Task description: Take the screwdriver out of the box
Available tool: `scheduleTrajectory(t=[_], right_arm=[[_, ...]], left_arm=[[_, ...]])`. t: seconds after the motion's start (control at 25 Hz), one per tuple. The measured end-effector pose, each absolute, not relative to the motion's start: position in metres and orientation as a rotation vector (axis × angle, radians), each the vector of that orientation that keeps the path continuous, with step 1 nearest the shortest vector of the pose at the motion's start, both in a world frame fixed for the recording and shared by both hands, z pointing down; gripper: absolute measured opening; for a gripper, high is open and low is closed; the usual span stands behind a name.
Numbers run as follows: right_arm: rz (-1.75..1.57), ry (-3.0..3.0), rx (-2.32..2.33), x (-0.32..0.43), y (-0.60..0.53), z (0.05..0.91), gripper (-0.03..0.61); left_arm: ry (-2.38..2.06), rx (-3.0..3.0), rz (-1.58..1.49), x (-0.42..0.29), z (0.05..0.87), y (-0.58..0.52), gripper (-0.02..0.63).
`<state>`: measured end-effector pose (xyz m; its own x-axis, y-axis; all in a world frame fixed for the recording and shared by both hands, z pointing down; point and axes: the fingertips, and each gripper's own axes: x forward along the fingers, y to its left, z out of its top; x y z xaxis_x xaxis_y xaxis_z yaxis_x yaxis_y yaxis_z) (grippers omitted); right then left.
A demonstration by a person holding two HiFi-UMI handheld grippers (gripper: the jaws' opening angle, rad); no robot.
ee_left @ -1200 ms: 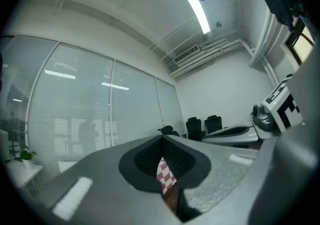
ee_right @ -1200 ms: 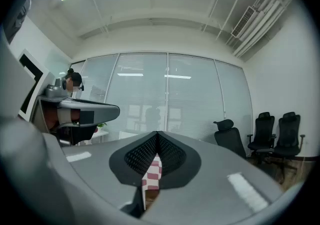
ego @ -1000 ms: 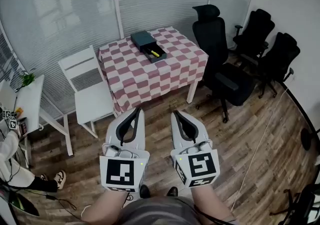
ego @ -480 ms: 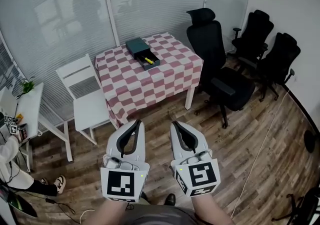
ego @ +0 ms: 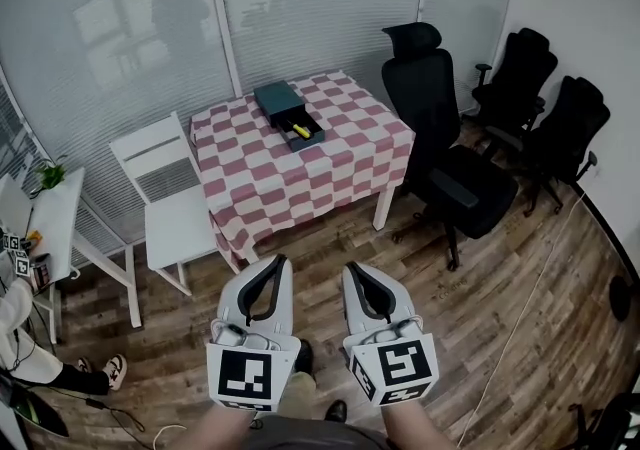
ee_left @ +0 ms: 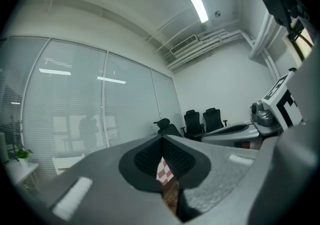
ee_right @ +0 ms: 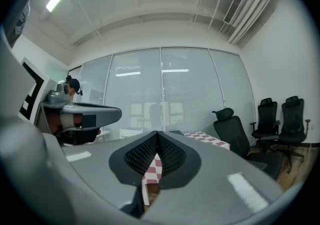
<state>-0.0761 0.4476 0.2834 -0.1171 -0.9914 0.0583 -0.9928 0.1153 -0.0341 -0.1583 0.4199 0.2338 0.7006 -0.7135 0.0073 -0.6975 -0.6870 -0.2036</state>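
A dark box with an open drawer lies on the far part of the red-and-white checked table in the head view. A yellow-handled screwdriver lies inside the drawer. Both grippers hang low over the wooden floor, well short of the table. My left gripper is shut with nothing in it. Beside it my right gripper is shut and empty too. In the left gripper view the jaws meet at their tips; the right gripper view shows its jaws closed the same way.
A white chair stands at the table's left side. A black office chair sits to the table's right, with two more black chairs by the right wall. Glass partitions with blinds run behind the table. A white desk is at far left.
The view has shifted slightly; the table and box sit a little lower and to the right than half a second ago. Both grippers stay shut, slightly lower in the frame.
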Motion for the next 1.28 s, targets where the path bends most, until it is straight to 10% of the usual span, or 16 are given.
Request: scheduleTrajectory(t=[1.28], right_arm=[[0.055,-2.296,2.043,-0.015,0.146,0.282,0.026]], left_arm=[[1.183,-2.757,-0.097,-0.103,0.254,0.118,0.001]])
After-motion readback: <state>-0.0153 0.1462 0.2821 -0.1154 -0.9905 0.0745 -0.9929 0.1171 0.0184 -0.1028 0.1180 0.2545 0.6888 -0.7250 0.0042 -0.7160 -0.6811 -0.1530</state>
